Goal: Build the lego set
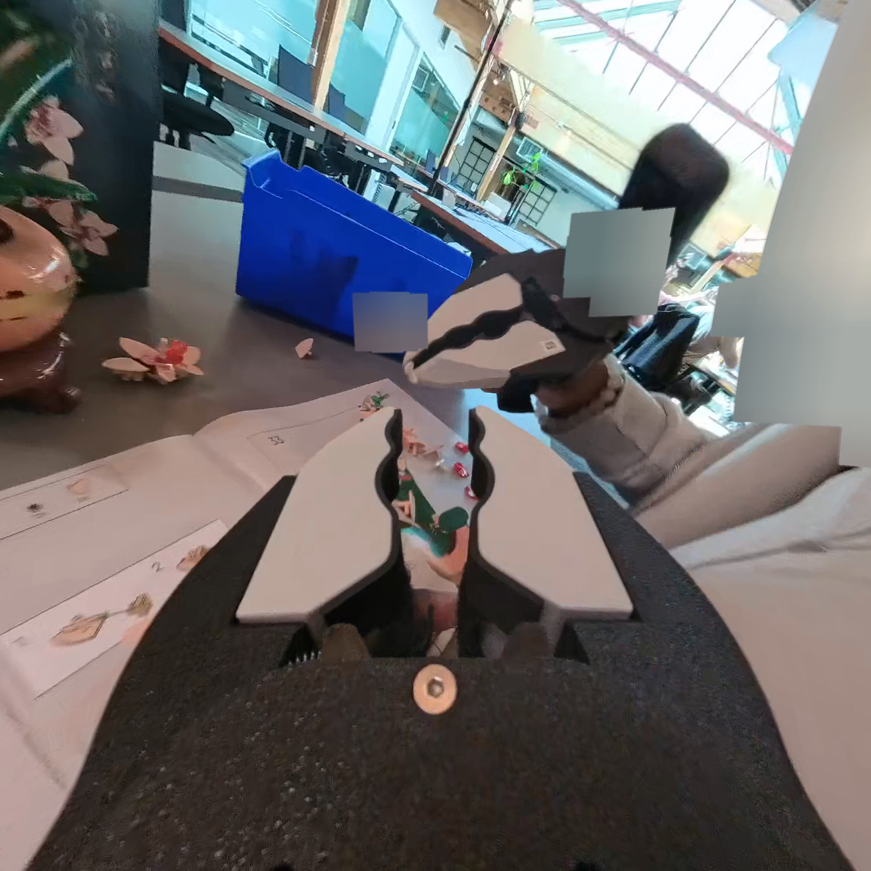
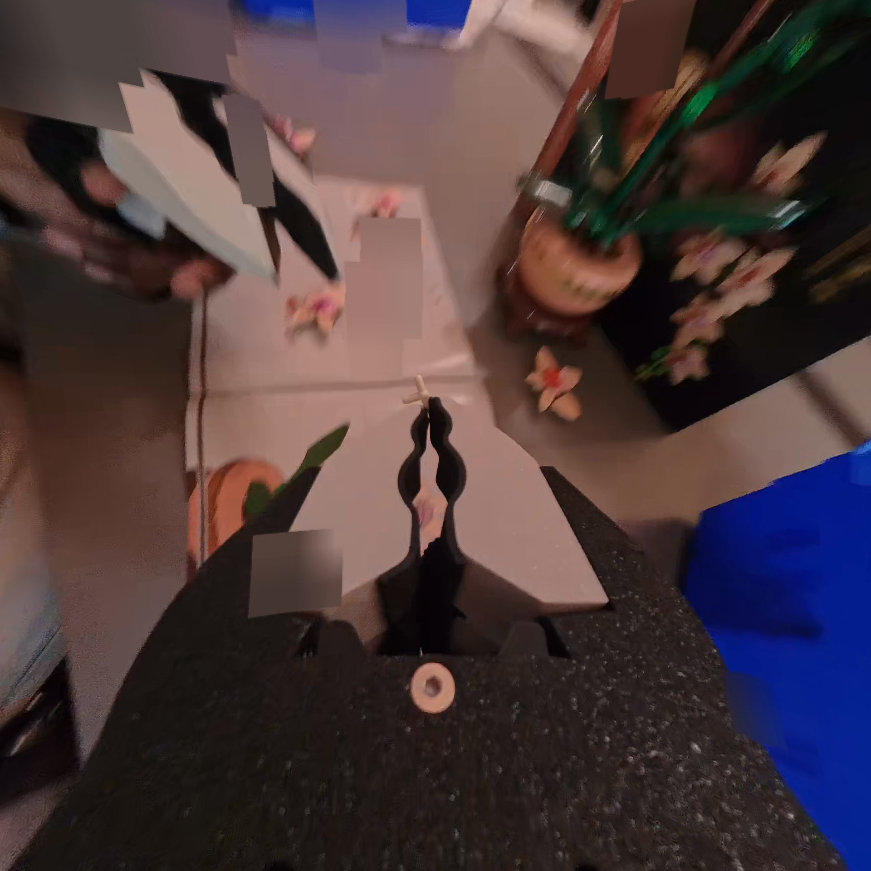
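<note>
My right gripper (image 2: 430,404) is shut on a small white cross-shaped lego piece (image 2: 417,393) and holds it above the open instruction booklet (image 2: 264,367). It also shows in the left wrist view (image 1: 412,373), raised just beyond my left gripper. My left gripper (image 1: 433,416) is open and empty above the booklet (image 1: 155,476), over loose pink petals (image 1: 417,440) and small red pieces (image 1: 461,447). A built pink-white flower (image 1: 155,360) lies on the grey table; it also shows in the right wrist view (image 2: 554,382). The lego pot (image 2: 575,271) holds green stems.
A blue bin (image 1: 330,254) stands behind the booklet and shows at the right in the right wrist view (image 2: 777,612). The black set box (image 2: 763,292) stands behind the pot. A lone petal piece (image 1: 305,348) lies by the bin. A person's sleeve (image 1: 627,438) holds the right gripper. Some 6 cm of space lies between my two pairs of fingers. Left tips and right tips are each some 15 cm from the built pink-white flower (image 1: 155,360). Seen from the right wrist view (image 2: 548,374) as well.
</note>
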`<state>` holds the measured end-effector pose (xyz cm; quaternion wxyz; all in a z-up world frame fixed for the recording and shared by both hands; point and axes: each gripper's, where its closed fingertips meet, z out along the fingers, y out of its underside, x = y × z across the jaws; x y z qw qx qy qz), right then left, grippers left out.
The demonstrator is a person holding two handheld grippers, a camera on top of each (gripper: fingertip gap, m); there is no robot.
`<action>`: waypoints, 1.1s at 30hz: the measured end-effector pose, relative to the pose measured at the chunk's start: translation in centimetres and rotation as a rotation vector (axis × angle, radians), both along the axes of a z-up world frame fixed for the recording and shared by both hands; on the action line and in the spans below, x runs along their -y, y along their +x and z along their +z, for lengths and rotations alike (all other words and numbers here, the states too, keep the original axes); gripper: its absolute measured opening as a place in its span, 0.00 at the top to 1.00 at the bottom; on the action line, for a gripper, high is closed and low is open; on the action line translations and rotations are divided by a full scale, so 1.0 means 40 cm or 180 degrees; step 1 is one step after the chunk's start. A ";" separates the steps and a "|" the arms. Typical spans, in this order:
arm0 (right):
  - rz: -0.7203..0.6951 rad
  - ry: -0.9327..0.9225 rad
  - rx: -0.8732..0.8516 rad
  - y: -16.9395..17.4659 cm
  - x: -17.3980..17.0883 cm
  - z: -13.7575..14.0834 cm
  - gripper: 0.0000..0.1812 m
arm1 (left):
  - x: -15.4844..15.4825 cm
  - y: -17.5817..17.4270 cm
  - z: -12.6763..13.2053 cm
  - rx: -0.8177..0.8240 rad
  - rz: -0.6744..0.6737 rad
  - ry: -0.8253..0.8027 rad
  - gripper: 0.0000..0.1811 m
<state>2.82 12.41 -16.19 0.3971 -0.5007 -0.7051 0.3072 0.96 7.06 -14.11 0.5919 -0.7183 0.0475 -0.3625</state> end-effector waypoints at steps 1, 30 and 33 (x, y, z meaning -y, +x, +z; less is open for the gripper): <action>-0.0088 0.0149 -0.0221 -0.015 0.007 0.025 0.99 | -0.014 0.004 -0.001 0.0009 0.0003 -0.0014 0.86; 0.1991 0.0854 -0.0526 -0.029 0.187 0.087 0.87 | 0.084 0.044 0.019 0.0268 -0.1177 0.0175 0.99; 0.2560 0.0994 -0.0254 -0.019 0.216 0.084 0.87 | 0.104 0.054 0.022 0.0379 -0.1449 0.0077 0.99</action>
